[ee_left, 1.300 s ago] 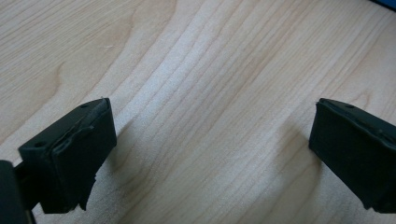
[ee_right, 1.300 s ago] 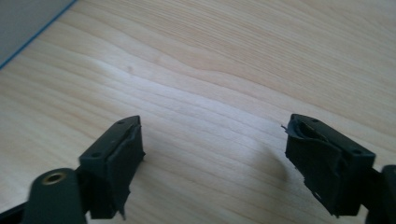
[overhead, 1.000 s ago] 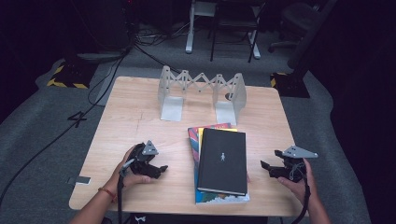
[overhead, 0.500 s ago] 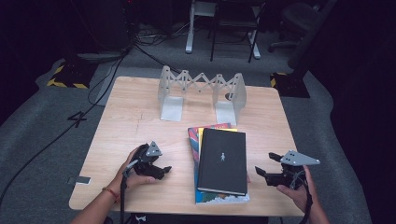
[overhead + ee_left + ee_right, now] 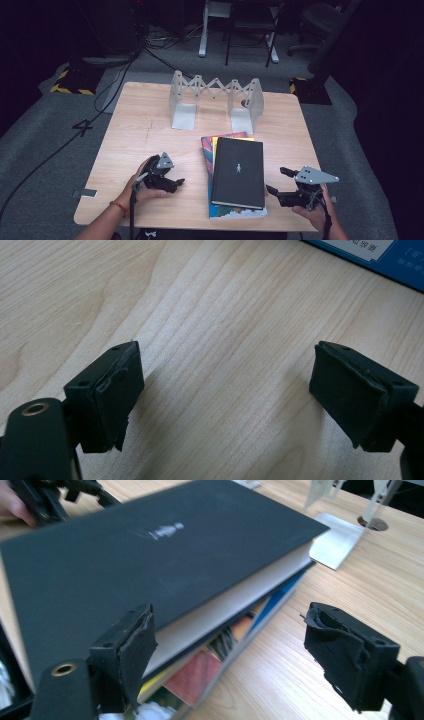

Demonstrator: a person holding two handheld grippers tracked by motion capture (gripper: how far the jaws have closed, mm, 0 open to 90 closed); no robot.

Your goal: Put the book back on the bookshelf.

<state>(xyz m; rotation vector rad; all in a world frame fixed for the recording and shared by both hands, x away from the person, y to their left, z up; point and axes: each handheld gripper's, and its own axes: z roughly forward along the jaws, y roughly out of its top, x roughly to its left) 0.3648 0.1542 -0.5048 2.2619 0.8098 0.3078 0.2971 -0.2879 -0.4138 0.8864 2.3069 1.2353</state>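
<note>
A black hardcover book point(image 5: 238, 171) lies on top of a stack of colourful books point(image 5: 220, 142) on the wooden table point(image 5: 150, 125). My right gripper point(image 5: 275, 180) is open just right of the stack's near right corner, jaws pointing at it. In the right gripper view point(image 5: 235, 655) the black book point(image 5: 150, 565) and the colourful books point(image 5: 200, 675) under it lie just ahead, with the left pad in front of the page edge and not pressing. My left gripper point(image 5: 176, 185) rests open on the table left of the stack, bare wood between its jaws point(image 5: 225, 390).
A pale folding book rack point(image 5: 215, 97) with two flat feet stands at the table's far middle. A blue book corner point(image 5: 370, 255) shows ahead of the left gripper. Bare wood lies to the left and right of the stack. Chairs and cables stand beyond the table.
My right gripper has moved left, from near the table's right edge up to the book stack's right side. The left gripper has stayed where it was.
</note>
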